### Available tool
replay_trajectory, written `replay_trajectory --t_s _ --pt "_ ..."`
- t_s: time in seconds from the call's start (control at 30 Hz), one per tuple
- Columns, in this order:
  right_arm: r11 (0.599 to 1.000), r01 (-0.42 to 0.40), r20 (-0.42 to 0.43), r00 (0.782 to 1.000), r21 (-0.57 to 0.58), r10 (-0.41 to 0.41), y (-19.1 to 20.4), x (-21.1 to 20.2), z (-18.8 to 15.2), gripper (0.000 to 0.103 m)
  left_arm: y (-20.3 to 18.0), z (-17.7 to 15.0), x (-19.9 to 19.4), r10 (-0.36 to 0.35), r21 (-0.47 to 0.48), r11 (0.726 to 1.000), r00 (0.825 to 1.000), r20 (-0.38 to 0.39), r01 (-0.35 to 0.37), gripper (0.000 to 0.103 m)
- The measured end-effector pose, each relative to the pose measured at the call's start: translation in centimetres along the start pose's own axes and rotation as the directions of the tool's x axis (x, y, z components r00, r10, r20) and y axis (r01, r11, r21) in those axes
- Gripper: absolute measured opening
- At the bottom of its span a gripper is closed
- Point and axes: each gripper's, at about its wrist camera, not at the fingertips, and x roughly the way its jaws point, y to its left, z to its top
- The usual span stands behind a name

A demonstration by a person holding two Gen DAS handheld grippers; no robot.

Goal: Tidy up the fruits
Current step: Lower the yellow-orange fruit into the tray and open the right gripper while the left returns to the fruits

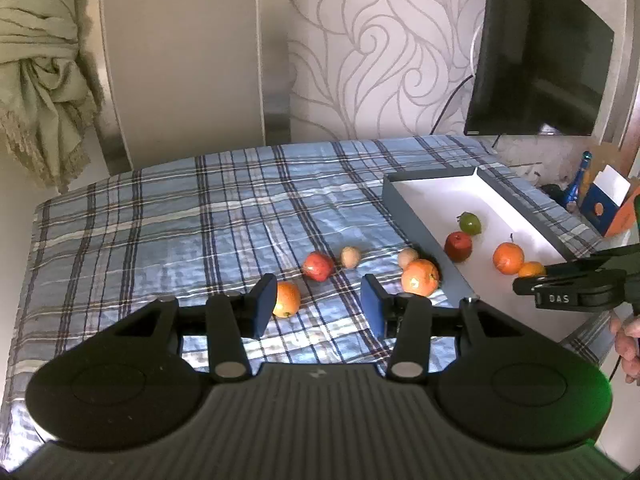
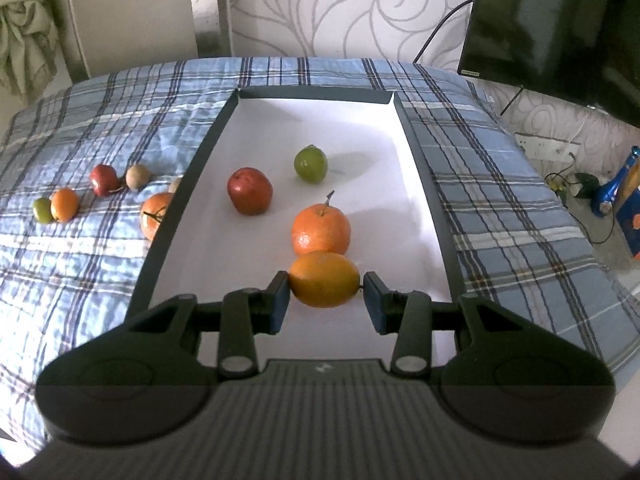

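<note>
A grey tray [image 2: 188, 168] with a white floor lies on the plaid cloth. In it are a red apple [image 2: 250, 191], a green fruit [image 2: 311, 164] and an orange with a stem [image 2: 321, 230]. My right gripper [image 2: 325, 294] is inside the tray, its pads on either side of a small orange [image 2: 324, 279]. It also shows in the left wrist view [image 1: 532, 276] over the tray [image 1: 416, 220]. My left gripper [image 1: 318, 304] is open above the cloth, with an orange fruit [image 1: 287, 299] just beyond its left pad. A red fruit [image 1: 318, 266], two pale fruits [image 1: 350, 257] and a large orange [image 1: 420, 277] lie further on.
A black TV [image 1: 540, 60] stands at the back right. A blue bottle [image 1: 576, 184] and an orange-blue box [image 1: 604, 204] sit beyond the table's right edge. A curtain [image 1: 44, 80] hangs at the left. A small green fruit [image 2: 42, 210] lies by an orange [image 2: 65, 205] on the cloth.
</note>
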Motion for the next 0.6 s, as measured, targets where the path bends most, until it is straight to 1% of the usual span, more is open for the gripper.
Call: replay_trajectory --t_s 0.1,0.33,0.5,0.6 --pt "1.0 0.002 -0.001 1.0 0.012 -0.002 -0.3 0.0 -0.1 0.044 0.1 0.0 0.2 0.018 -0.005 1.0 1.0 -0.01 -0.018 0.052" --pt "0.998 -0.023 0.008 1.0 0.053 0.023 -0.5 -0.3 -1.1 0.044 0.5 -0.1 0.5 0.048 -0.006 0.999 0.998 -0.051 -0.048 0.052" --pt "0.999 -0.019 0.01 1.0 0.047 0.019 -0.6 -0.5 -1.2 0.044 0.7 -0.1 0.3 0.064 -0.01 0.998 0.997 -0.04 -0.065 0.052" --pt "0.999 0.001 0.003 1.0 0.033 -0.001 -0.7 -0.3 -0.9 0.044 1.3 -0.2 0.4 0.081 -0.035 0.996 0.996 -0.048 -0.082 0.052"
